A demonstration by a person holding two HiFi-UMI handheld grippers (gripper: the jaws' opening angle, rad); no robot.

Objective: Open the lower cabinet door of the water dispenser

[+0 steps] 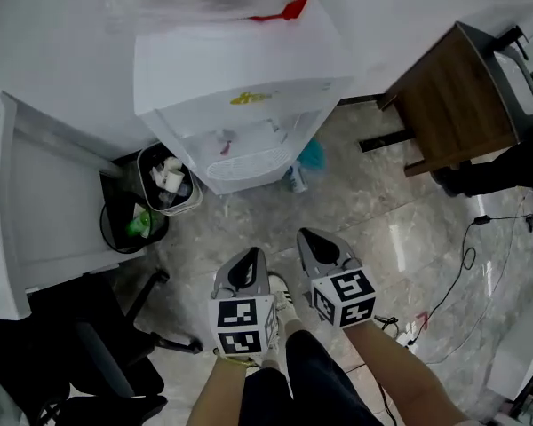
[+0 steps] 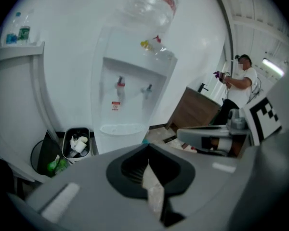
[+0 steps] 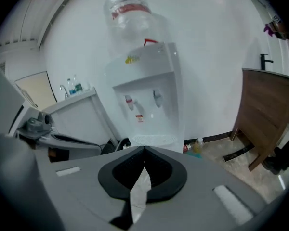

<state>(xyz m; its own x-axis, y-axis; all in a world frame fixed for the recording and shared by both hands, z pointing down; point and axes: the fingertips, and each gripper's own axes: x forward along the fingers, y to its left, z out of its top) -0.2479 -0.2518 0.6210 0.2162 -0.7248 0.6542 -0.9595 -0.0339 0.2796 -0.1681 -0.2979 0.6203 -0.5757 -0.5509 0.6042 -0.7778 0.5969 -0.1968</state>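
The white water dispenser (image 1: 240,87) stands against the wall with a clear bottle (image 3: 132,18) on top and two taps above a drip tray (image 2: 123,128). Only a strip of its lower front (image 2: 111,141) shows under the tray; the rest is hidden behind the gripper body. My left gripper (image 1: 249,254) and right gripper (image 1: 306,235) hang side by side over the floor, well short of the dispenser and pointing at it. The jaws of both meet at the tips with nothing between them, as the left gripper (image 2: 147,146) and right gripper (image 3: 144,149) views show.
Two waste bins (image 1: 169,180) (image 1: 133,220) stand left of the dispenser beside a white counter (image 1: 53,211). A wooden table (image 1: 453,96) is at the right. Small bottles (image 1: 298,180) sit at the dispenser's foot. An office chair (image 1: 115,344) is near left, cables (image 1: 466,256) lie on the floor at the right, and a person (image 2: 238,85) stands behind the table.
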